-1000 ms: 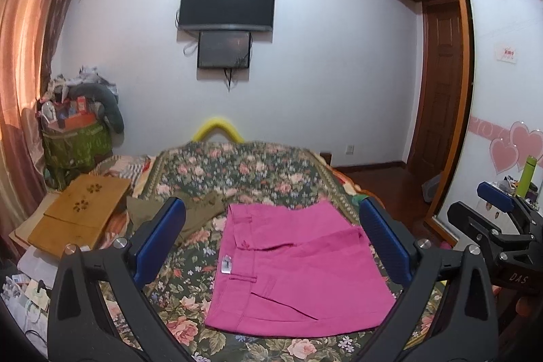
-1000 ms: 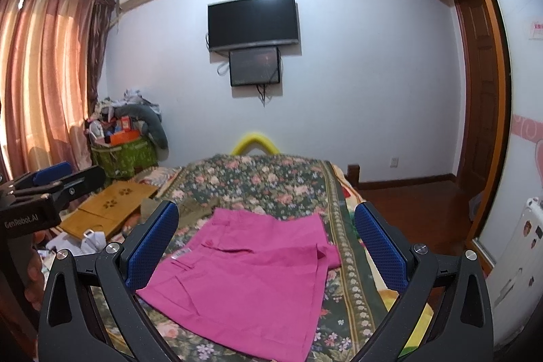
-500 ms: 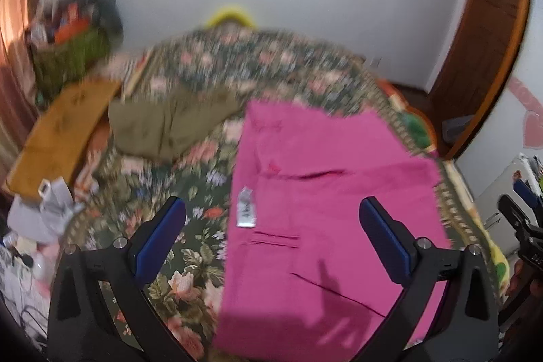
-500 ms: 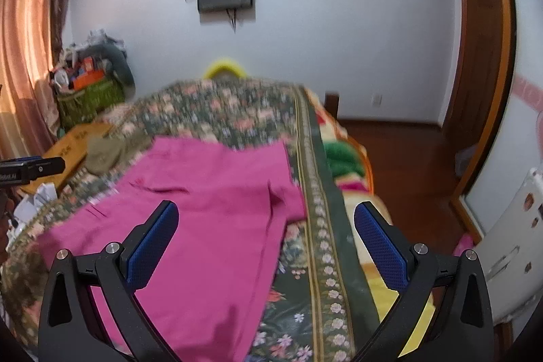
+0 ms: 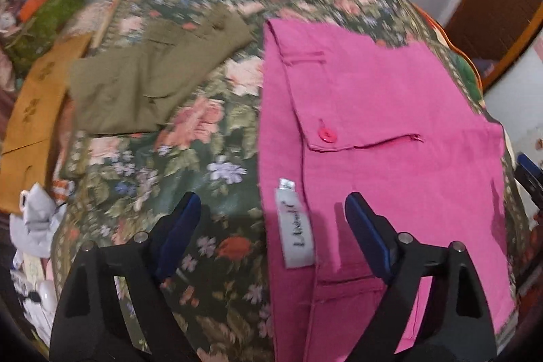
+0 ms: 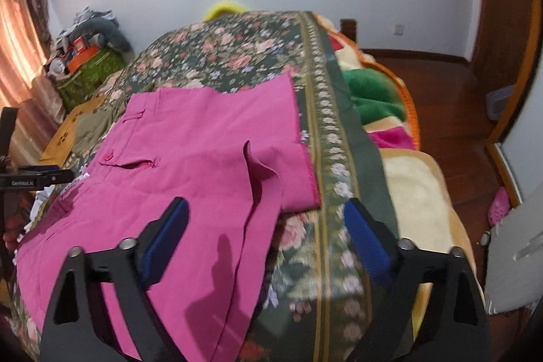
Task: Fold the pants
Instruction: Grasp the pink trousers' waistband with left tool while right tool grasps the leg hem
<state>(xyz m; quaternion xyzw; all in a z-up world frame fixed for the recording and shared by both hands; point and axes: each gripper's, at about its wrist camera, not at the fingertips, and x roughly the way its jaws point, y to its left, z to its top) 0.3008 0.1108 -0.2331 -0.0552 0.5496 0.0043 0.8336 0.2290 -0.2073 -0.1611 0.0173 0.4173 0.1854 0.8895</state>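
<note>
Pink pants (image 5: 383,131) lie flat on the floral bedspread (image 5: 190,158), waistband to the left with a white label (image 5: 294,226) and a pink button (image 5: 326,135). My left gripper (image 5: 271,226) is open just above the waistband edge at the label, one finger over the bedspread, one over the pants. In the right wrist view the pink pants (image 6: 190,151) show their leg ends, one hem corner curled up (image 6: 261,172). My right gripper (image 6: 264,233) is open above that leg hem.
Olive green pants (image 5: 149,80) lie folded on the bed's left side. A brown wooden board (image 5: 30,111) and clutter sit left of the bed. Colourful blankets (image 6: 380,104) hang off the bed's right edge, beside wooden floor (image 6: 441,97).
Both grippers have tilted down and moved closer to the pink pants; the left now hovers at the waistband label, the right at the leg hem. Both stay open.
</note>
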